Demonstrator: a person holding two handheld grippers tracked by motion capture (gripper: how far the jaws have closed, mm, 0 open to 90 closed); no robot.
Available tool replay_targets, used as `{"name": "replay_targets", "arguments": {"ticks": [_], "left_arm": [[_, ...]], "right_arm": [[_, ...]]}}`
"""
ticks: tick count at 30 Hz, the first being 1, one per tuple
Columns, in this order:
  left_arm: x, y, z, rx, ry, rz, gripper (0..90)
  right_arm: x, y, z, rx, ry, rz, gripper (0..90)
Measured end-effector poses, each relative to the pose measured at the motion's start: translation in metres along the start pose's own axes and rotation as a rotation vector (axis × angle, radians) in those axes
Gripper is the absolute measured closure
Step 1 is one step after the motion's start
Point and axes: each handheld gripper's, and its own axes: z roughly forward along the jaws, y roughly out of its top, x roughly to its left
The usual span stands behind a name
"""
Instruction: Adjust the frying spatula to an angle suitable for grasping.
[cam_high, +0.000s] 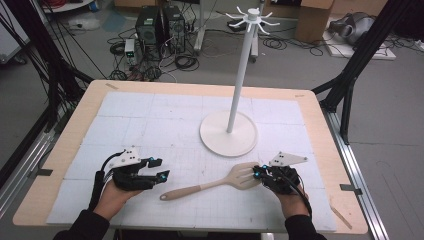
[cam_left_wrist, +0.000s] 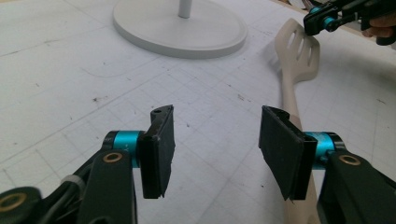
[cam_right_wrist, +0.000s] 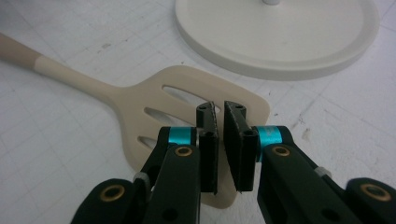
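A beige slotted spatula lies flat on the white mat, its blade to the right and its handle pointing left. My right gripper hovers at the blade's right edge; in the right gripper view its jaws stand shut over the blade, with nothing seen between the pads. My left gripper stays open above the mat, left of the handle's end. In the left gripper view its jaws hold nothing, and the spatula runs under the right-hand jaw toward the other gripper.
A white stand with a round base and a tall pole topped by hooks rises just beyond the spatula. Its base lies close ahead of my right gripper. The gridded mat covers the wooden table.
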Motion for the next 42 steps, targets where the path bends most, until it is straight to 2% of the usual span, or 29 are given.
{"name": "replay_targets", "arguments": {"ticks": [4,5,6,7,10,12,15,18,21,23,24,26,28,35,42], "left_arm": [[-0.003,0.002,-0.004,-0.009,-0.017,0.004,53.6],[-0.005,0.002,-0.006,-0.012,-0.024,0.008,63.1],[-0.007,0.002,-0.007,-0.011,-0.044,0.011,63.1],[-0.009,0.003,-0.009,-0.010,-0.059,0.022,69.2],[-0.017,0.003,-0.014,-0.007,-0.088,0.035,77.6],[-0.024,0.003,-0.016,-0.006,-0.106,0.040,78.8],[-0.037,-0.002,-0.013,0.032,-0.132,0.068,78.7],[-0.041,-0.004,-0.009,0.049,-0.139,0.071,78.4],[-0.045,-0.007,-0.004,0.087,-0.146,0.078,78.2],[-0.047,-0.009,0.001,0.136,-0.179,0.088,78.3],[-0.047,-0.009,0.001,0.136,-0.179,0.088,78.6],[-0.048,-0.010,0.002,0.166,-0.170,0.108,79.3],[-0.047,-0.010,0.003,0.173,-0.145,0.105,79.9],[-0.039,-0.009,0.003,0.169,-0.087,0.080,78.8],[-0.029,-0.007,0.011,0.184,-0.024,0.040,79.0]], "right_arm": [[0.001,-0.002,0.003,0.031,-0.007,-0.015,83.2],[0.001,-0.002,0.003,0.033,-0.009,-0.016,83.2],[0.001,-0.002,0.003,0.033,-0.009,-0.016,83.2],[0.001,-0.002,0.003,0.034,-0.009,-0.016,83.1],[0.002,-0.002,0.002,0.038,-0.010,-0.007,82.9],[0.001,-0.002,0.002,0.040,-0.010,-0.009,82.9],[0.002,-0.002,0.002,0.040,-0.011,-0.003,83.0],[0.002,-0.002,0.002,0.038,-0.012,0.001,82.9],[0.002,-0.002,0.002,0.037,-0.011,0.003,82.8],[0.001,-0.002,0.002,0.038,-0.008,0.002,82.7],[0.001,-0.002,0.002,0.039,-0.008,0.003,82.8],[0.001,-0.002,0.002,0.040,-0.008,0.005,82.9],[0.001,-0.002,0.001,0.027,-0.005,0.009,83.1],[0.005,-0.002,-0.004,0.031,-0.010,-0.001,83.1],[0.010,-0.005,-0.012,0.028,0.006,0.000,82.9]]}}
